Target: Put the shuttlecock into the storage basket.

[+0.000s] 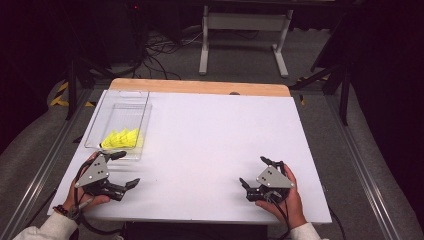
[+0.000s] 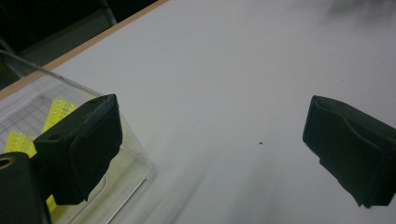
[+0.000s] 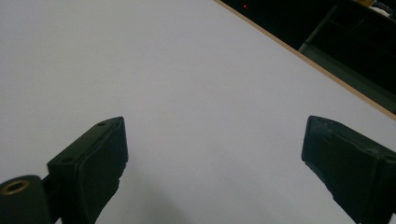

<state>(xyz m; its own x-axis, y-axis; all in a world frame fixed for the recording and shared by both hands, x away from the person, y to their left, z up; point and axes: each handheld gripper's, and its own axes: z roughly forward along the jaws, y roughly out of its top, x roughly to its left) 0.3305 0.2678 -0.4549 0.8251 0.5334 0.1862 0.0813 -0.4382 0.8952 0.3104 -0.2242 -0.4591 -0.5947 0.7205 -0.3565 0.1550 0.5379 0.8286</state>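
Note:
A clear plastic tray (image 1: 116, 100) lies at the table's left side, with a small pile of yellow slips (image 1: 123, 138) in its near end. My left gripper (image 1: 125, 170) rests near the front left corner, just in front of the tray, jaws open and holding nothing. In the left gripper view the tray's corner (image 2: 133, 154) and yellow slips (image 2: 58, 109) sit behind the left jaw. My right gripper (image 1: 252, 172) is held near the front right, open and empty, over bare white tabletop (image 3: 187, 84).
The white tabletop (image 1: 210, 135) has a wooden strip (image 1: 200, 86) along its far edge. Beyond it stand a white frame (image 1: 245, 35), cables on the floor and dark stands. Metal rails run along both sides of the table.

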